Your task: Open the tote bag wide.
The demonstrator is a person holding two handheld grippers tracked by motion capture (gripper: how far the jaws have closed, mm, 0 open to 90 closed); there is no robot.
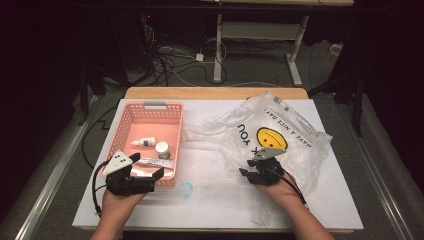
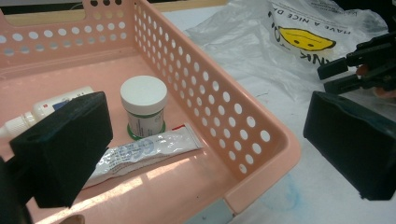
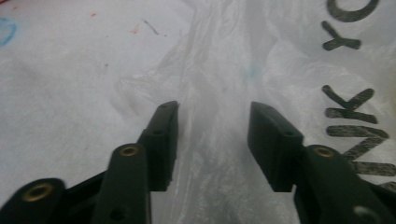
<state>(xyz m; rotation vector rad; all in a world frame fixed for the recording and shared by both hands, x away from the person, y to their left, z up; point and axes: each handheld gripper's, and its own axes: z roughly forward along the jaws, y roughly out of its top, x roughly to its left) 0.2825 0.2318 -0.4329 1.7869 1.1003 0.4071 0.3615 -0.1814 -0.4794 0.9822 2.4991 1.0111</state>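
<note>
Hand-held gripper (image 1: 248, 171) gapes over one bag (image 1: 300, 131) — basket (image 1: 155, 106) holds three items.

Two forearms reach in from the table's near edge. The left tool (image 1: 148, 175), near the left edge, has jaws spread wide. The right tool (image 1: 251, 173), right of centre, has jaws partly apart, gripping nothing.

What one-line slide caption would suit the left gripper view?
Open left tool straddling the pink basket wall, above a white-lidded jar, tube and dropper bottle.
</note>
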